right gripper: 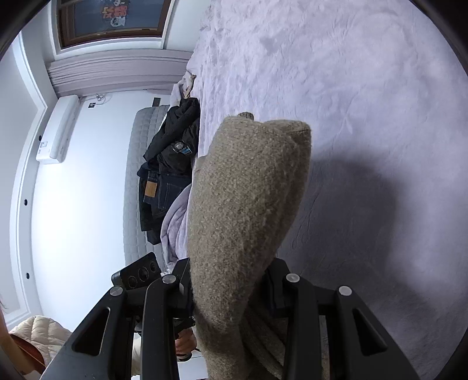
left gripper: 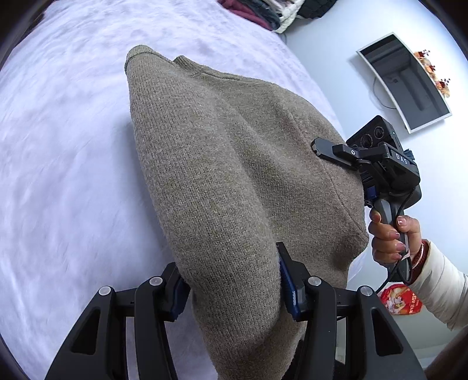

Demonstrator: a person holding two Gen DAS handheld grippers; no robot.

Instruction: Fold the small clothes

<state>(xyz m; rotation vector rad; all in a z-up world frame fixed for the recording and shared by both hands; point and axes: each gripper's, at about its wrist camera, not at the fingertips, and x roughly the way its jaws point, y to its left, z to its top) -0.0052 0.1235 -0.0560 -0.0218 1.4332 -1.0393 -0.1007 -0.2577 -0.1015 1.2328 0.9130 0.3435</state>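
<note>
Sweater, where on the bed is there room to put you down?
The bed is bare to the left of the sweater that both grippers, left and right, hold up. The shadowed patch under the sweater is bare too. It is crowded by the far clothes pile and dark clothes.

A wide bed (left gripper: pixel 58 146) covered in a pale lilac, fluffy plush blanket (right gripper: pixel 365 87) carries everything. At its far edge lie piled clothes (left gripper: pixel 257 11), maroon, grey and cream; along another edge lie a black jacket (right gripper: pixel 178 137) and dark blue jeans (right gripper: pixel 158 193).
</note>
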